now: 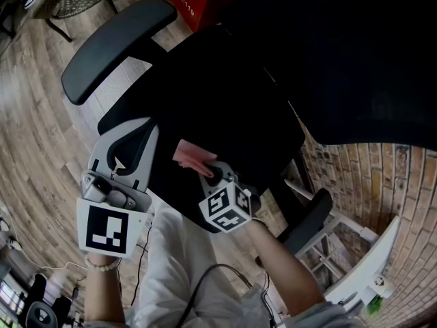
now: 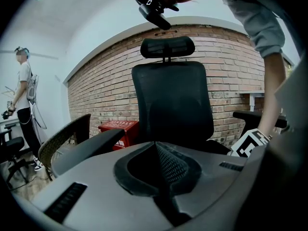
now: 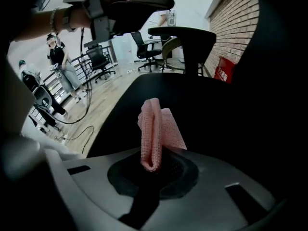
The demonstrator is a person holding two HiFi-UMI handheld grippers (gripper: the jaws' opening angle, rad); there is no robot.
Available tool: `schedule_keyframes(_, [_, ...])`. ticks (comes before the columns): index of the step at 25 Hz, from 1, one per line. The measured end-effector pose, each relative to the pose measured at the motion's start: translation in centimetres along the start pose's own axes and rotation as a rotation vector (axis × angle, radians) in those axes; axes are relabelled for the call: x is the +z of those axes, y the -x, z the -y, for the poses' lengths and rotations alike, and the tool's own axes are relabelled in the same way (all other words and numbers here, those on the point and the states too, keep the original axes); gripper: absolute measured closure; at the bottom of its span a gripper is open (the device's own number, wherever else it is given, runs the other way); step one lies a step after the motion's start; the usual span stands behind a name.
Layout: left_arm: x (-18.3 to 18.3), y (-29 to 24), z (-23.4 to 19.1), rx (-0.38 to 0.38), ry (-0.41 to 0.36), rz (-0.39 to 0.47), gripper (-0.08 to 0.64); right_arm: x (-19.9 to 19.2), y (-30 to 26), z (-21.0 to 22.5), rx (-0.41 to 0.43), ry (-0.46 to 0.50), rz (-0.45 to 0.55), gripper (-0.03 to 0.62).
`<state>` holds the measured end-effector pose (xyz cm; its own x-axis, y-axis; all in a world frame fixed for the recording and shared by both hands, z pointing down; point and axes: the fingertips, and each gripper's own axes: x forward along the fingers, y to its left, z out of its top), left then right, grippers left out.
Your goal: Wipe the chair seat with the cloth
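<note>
Overhead plus two low views (chair [image 1: 225, 108] shared)

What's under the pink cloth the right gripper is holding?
The black chair seat lies under the cloth, which is pinched in the right gripper. The cloth covers the patch of seat beneath it. Whether the cloth touches the seat can't be told.

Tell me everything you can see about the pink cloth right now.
The cloth is pale pink with a fine knitted-looking texture, folded double into a narrow wad. The right gripper is shut on its folded edge, so the rest sticks out beyond it over the black chair seat. Whether it touches the seat is unclear.
</note>
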<state>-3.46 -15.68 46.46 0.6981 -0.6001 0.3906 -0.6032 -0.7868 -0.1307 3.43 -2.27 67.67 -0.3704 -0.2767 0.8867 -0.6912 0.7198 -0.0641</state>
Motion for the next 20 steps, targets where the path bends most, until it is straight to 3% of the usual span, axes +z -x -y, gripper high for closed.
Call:
schedule_keyframes(8, [-0.1,-0.5,-0.1,-0.012,-0.003,-0.002,0.541,-3.7,2.0,11.5,-0.229,-0.17,-0.049,0.538])
schedule_keyframes(13, [-0.3,-0.9,0.1,-0.026,0.003,-0.003,0.541,-7.0,4.2,18.0,-0.389,-0.236,-0.139,0.538])
schedule_keyframes(20, [-0.2,-1.7,0.4,-0.052,-0.002,0.003,0.541,-10.8,7.1,23.3,-0.494,-0.316,-0.244,0.538])
